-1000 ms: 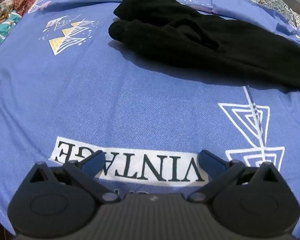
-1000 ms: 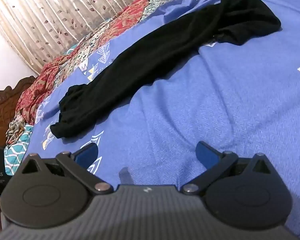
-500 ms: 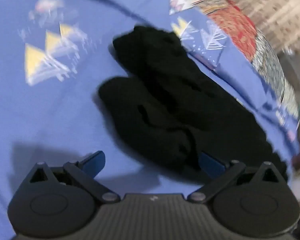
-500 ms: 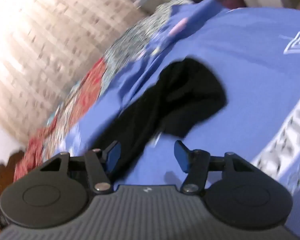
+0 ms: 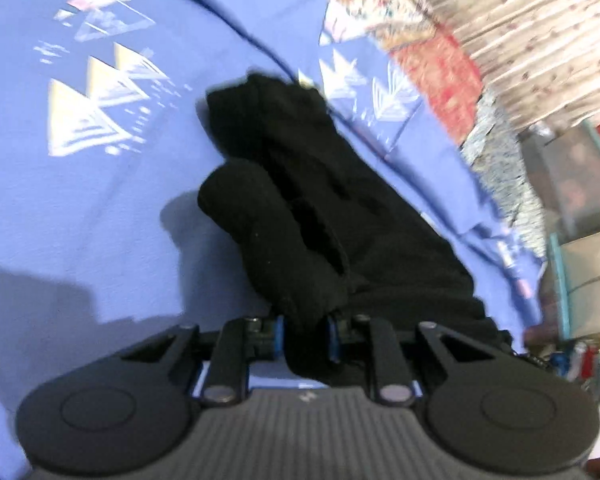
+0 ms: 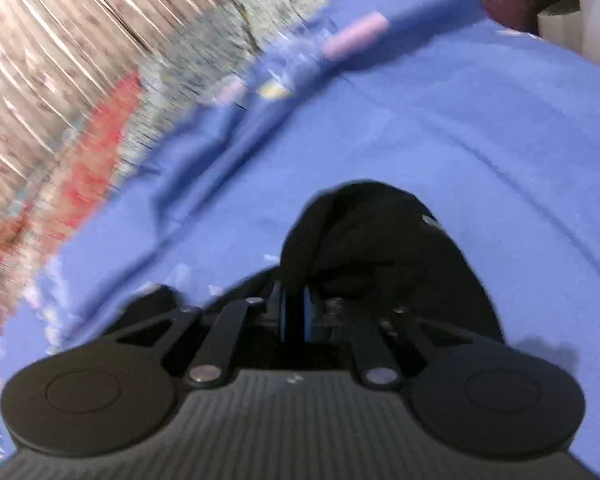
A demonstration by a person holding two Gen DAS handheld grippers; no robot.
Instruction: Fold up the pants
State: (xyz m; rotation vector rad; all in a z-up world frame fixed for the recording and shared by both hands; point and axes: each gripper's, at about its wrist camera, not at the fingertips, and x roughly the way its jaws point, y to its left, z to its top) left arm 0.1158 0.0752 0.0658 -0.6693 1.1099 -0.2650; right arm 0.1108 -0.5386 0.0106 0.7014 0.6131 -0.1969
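Gripping stage: left tool closing on pants lying on bed, cloth stretching toward 11 o'clock; right tool clenching pants' other end. Next, probably lifting both ends together, keeping cloth taut.

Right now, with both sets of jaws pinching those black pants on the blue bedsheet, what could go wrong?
1. The left gripper is closing its jaws on only a bunched fold of the pants, so the cloth might slip out when lifted.
2. The right gripper has little fabric in its shut jaws; that end could pull free.
3. The pants lie crumpled on the bedsheet, so the fold may turn out uneven.
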